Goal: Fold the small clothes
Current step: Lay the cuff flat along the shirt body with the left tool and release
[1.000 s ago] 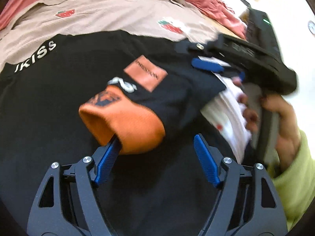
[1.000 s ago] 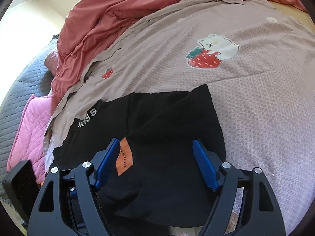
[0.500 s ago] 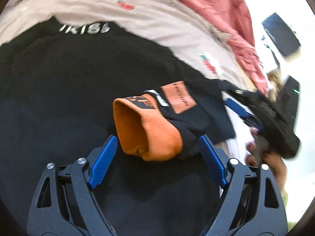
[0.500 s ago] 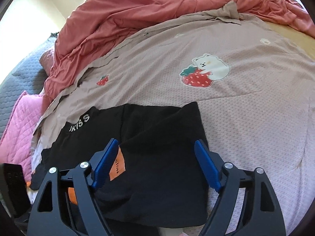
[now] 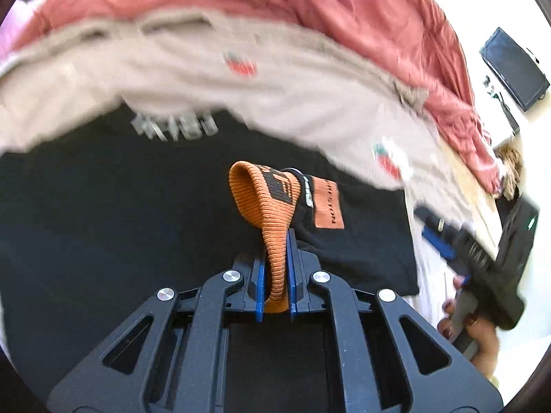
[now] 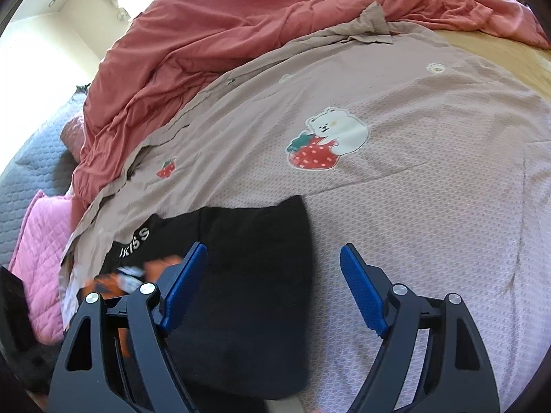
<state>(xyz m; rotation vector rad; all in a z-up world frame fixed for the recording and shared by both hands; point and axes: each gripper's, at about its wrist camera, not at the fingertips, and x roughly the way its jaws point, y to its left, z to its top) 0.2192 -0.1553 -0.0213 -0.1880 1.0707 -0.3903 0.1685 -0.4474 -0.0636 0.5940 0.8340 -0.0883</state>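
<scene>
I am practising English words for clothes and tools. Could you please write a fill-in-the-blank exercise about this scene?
1. The left gripper is shut on the ____ cuff of a sleeve.
2. The right gripper has its jaws ____ and holds nothing.
3. The black garment lies on a sheet printed with a white bear hugging a ____.

Missing words: orange; open; strawberry
</scene>
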